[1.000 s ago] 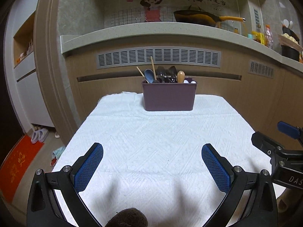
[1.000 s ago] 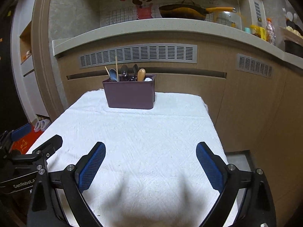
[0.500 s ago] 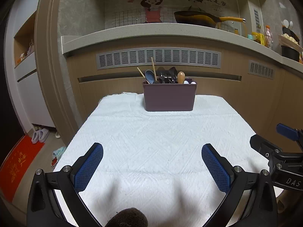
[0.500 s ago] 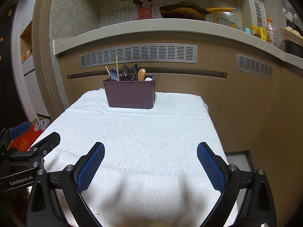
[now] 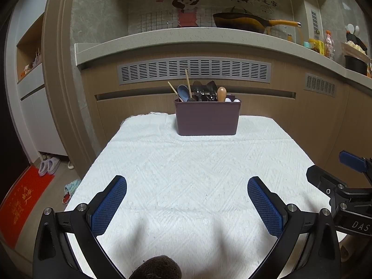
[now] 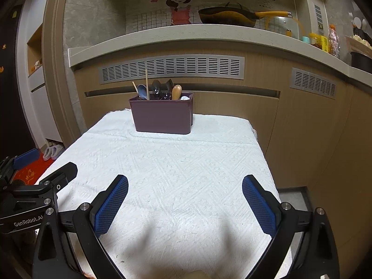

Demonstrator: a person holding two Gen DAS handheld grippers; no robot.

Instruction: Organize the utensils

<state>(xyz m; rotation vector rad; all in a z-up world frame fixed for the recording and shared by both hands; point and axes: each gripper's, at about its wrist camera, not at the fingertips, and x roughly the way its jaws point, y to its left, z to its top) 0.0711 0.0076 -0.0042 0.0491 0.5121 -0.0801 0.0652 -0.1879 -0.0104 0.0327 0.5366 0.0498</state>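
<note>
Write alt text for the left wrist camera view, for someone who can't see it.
The open left gripper hovers over a white cloth covering a table, holding nothing. At the far end stands a purple caddy holding spoons, chopsticks and other utensils, with a kitchen counter behind it. The right gripper shows at the right edge.

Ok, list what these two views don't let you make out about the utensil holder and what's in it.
- Lower parts of the utensils: both views, hidden by the purple holder wall.
- Any inner compartments: both views, the rim sits too high to see inside.
- The white items at the holder's right end: too small and mostly hidden by the rim to identify.
- The dark utensils in the middle: overlapping, so no count is possible.
</note>
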